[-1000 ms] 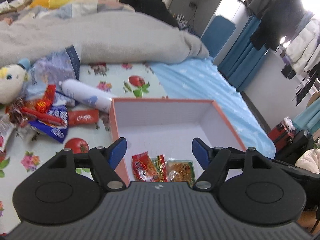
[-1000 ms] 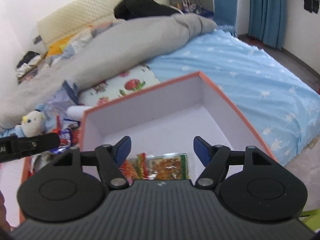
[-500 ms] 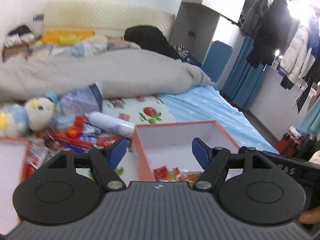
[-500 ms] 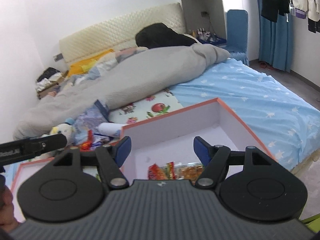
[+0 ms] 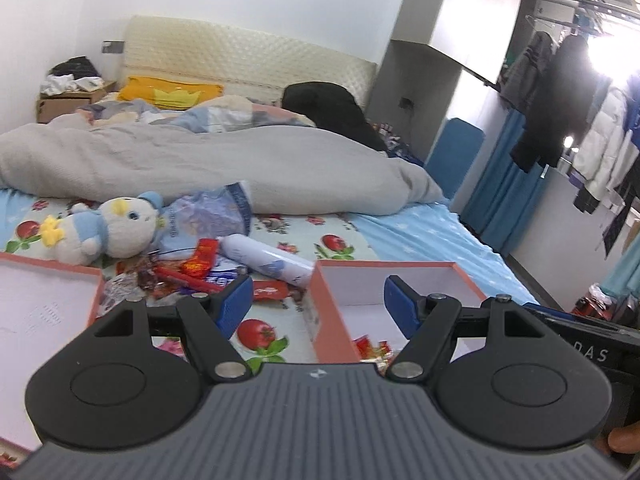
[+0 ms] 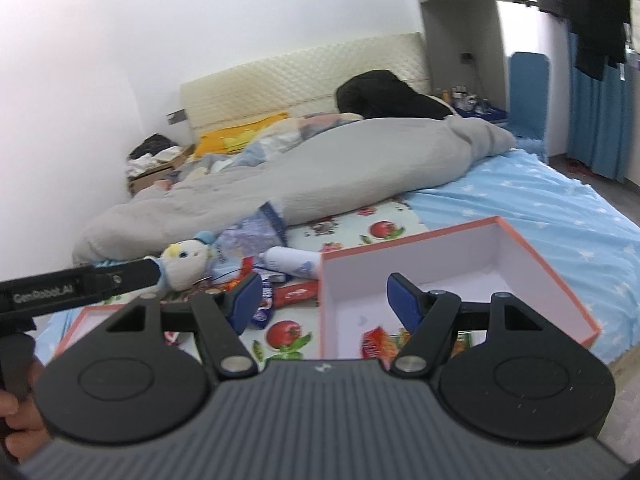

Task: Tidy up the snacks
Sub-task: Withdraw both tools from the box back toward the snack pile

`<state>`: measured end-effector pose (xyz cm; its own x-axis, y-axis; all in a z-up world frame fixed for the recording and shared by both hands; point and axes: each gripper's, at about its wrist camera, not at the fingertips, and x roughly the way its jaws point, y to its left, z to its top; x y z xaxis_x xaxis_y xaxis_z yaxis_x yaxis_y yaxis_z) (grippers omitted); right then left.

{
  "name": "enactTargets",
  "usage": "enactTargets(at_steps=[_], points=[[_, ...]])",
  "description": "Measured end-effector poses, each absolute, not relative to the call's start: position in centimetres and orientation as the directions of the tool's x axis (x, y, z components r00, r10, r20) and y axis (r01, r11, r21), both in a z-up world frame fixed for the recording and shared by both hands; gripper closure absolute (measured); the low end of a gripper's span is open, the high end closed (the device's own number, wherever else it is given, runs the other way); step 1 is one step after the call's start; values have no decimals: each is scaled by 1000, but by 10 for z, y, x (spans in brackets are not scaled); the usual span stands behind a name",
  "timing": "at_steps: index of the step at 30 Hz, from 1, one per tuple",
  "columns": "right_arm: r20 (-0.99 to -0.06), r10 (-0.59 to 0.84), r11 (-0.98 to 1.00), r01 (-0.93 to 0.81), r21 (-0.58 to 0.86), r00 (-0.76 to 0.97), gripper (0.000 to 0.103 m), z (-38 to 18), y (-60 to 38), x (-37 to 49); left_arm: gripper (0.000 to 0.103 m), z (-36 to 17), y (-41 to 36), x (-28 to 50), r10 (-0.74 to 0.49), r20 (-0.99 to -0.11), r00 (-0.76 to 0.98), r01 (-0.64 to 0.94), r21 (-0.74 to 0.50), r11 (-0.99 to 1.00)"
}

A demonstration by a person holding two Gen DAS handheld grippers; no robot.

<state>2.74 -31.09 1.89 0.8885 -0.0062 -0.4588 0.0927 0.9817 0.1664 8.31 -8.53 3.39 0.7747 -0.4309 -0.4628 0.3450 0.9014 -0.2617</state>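
Both grippers, left gripper (image 5: 318,302) and right gripper (image 6: 322,300), hover with jaws open and empty over a bed (image 5: 420,232) spread with a fruit-printed sheet. Just below sits an orange-rimmed cardboard box (image 6: 560,276) holding 3 glossy snack packets (image 6: 376,342); more snacks (image 5: 192,270) lie heaped left, beside a plush toy (image 5: 116,228) and a grey duvet (image 5: 200,168).

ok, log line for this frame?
phase: between picks | left tongs: open, empty | right tongs: open, empty | box: few snack packets | loose snack pile: on bed
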Motion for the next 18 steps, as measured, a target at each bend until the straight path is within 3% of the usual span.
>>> enactTargets(at_steps=[18], points=[[-492, 178, 980, -112, 162, 852, 32, -20, -236, 40, 27, -9, -8, 78, -273, -531, 803, 152, -261, 953]])
